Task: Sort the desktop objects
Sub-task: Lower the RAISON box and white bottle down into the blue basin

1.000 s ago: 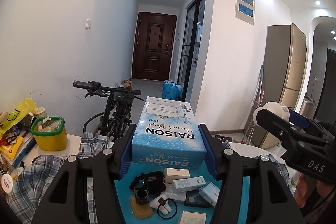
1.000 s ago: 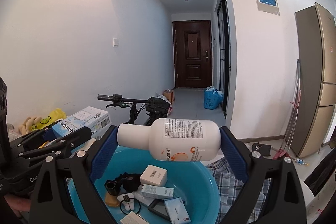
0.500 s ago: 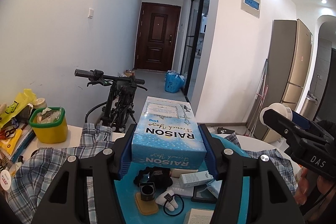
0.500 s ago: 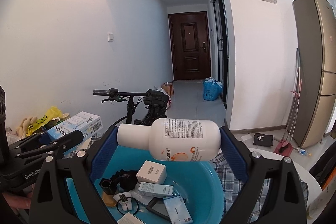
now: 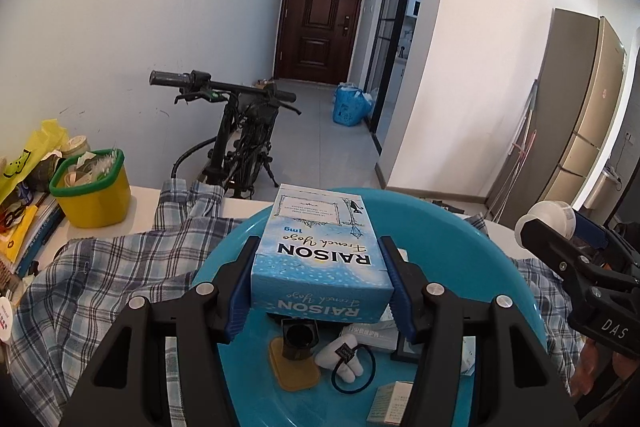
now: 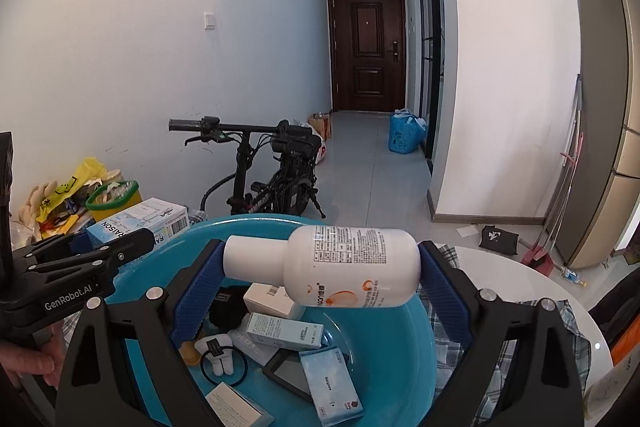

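On my left gripper (image 5: 320, 291) the blue pads are clamped against both long sides of the blue RAISON box (image 5: 320, 259), which I hold level above the teal basin (image 5: 460, 223), its printed top facing up. My right gripper (image 6: 320, 275) pinches the white bottle (image 6: 340, 267) end to end: one pad presses on the cap, the other on the base, so the bottle lies sideways over the same basin, label text upward. Below both loads the basin already holds a jumble: a white carton with a barcode (image 6: 270, 301), a pale blue carton (image 6: 284, 331), a dark flat case (image 6: 288, 373), a white plush piece with a black hair tie (image 5: 346, 357) and a small black cup (image 5: 299, 339) on a tan pad. The basin sits on a plaid cloth (image 5: 104, 275) spread over the white table (image 6: 500, 267). To the left on the table stands a yellow tub with a green rim (image 5: 94, 195), packed with small things, next to a yellow bag (image 5: 28, 155). Beyond the table edge a black folding bicycle (image 6: 272, 183) is parked in the hallway that leads to a dark brown door (image 6: 368, 51).
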Demonstrator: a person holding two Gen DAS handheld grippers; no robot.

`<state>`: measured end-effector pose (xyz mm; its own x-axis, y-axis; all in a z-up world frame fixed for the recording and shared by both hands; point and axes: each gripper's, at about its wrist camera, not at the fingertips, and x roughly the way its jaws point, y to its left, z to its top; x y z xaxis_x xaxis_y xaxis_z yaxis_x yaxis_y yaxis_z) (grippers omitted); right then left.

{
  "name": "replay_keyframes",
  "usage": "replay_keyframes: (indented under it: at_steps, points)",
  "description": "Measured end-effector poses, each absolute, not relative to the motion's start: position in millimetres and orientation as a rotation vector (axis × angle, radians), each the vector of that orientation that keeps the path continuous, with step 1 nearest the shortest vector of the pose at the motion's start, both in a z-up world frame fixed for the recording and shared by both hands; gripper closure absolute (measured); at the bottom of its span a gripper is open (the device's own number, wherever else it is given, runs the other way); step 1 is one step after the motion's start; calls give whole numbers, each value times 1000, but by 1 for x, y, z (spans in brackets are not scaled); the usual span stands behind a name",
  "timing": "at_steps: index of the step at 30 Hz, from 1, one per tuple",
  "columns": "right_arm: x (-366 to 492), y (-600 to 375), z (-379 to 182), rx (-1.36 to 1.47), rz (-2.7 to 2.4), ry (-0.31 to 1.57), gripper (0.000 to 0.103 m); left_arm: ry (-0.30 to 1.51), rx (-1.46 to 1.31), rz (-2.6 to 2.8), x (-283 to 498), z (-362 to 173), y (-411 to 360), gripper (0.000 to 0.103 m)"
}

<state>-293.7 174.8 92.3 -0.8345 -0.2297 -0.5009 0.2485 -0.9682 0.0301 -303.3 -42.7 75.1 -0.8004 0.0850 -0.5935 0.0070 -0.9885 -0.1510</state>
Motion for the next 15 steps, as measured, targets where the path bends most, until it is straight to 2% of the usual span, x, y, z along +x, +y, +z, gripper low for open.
replay_keyframes:
  at_steps: [4, 8, 15]
  points:
    - [-302, 176, 82, 830, -2771, 81, 10, -170, -1148, 2859, -316, 56, -36, 43]
    - [-304, 180, 78, 848, -2754, 38, 10, -335, -1319, 2704, -328, 34, -37, 43]
    - [-305, 184, 78, 863, -2737, 10, 10, -345, -1387, 2660, -334, 22, -34, 43]
